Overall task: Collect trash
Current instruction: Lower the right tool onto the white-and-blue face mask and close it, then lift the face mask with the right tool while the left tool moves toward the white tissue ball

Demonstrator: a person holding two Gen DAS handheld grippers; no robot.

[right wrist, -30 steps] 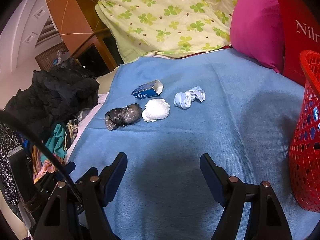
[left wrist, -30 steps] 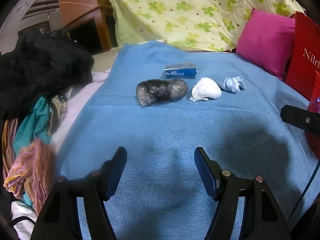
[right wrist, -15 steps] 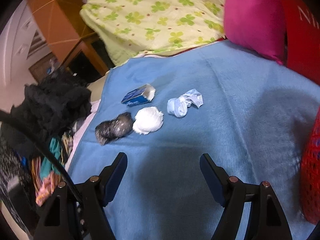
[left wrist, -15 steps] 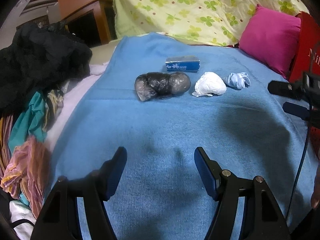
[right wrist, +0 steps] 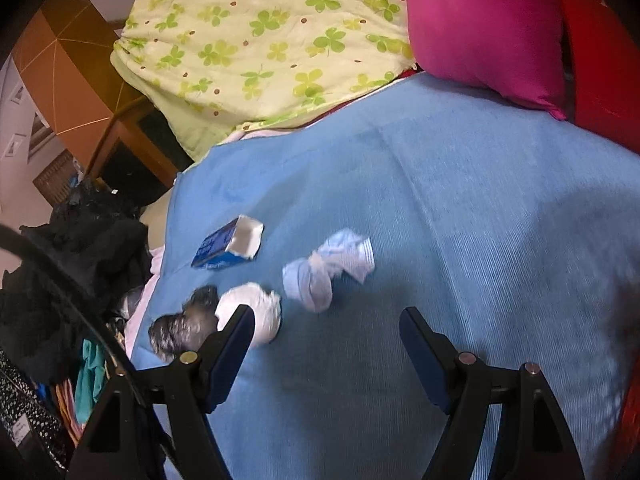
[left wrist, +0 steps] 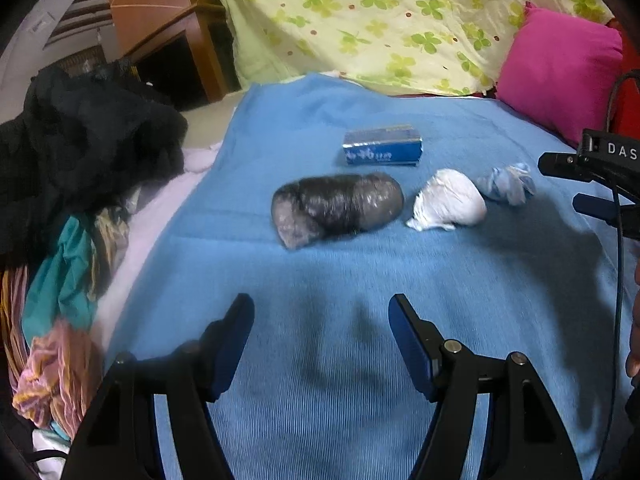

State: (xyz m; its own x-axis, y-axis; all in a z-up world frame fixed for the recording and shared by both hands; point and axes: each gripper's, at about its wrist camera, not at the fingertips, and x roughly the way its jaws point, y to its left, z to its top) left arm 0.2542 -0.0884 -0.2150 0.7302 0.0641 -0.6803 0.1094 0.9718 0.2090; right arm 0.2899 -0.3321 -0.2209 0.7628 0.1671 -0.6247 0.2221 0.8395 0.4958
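A blue blanket (left wrist: 360, 300) covers the bed and fills the middle of both views; behind it, across the top of each frame, a pale yellow quilt with green clover print (left wrist: 380, 20) is heaped up, with a bright pink pillow (left wrist: 560, 68) at the upper right and something red (right wrist: 600, 60) beyond it. In the upper left stands orange-brown wooden furniture (left wrist: 160, 20), and down the left edge a dark garment (left wrist: 80, 152) lies on a pile of teal, pink and striped clothes (left wrist: 60, 300). Four bits of trash sit together on the blanket in the centre of the left wrist view: a crumpled grey-black plastic bag (left wrist: 336, 208), glossy and lumpy; just beside it to the right a white wad (left wrist: 448, 200) of paper or plastic; next to that a small pale blue crumpled piece (left wrist: 508, 182); and behind the bag a small blue carton (left wrist: 382, 150), its torn end showing white inside in the right wrist view (right wrist: 228, 246). The carton has white lettering on its side, too blurred to read. The left gripper (left wrist: 322, 340) hangs over bare blanket at the bottom of its frame, jaws wide apart and empty, short of the bag. The right gripper (right wrist: 326, 340) is likewise spread wide with nothing in it, its left finger overlapping the white wad (right wrist: 256, 308) in the picture and the blue piece (right wrist: 320, 276) just above the gap. It also pokes in at the right edge of the left view (left wrist: 592, 184), where the letters "DAS" show on its body
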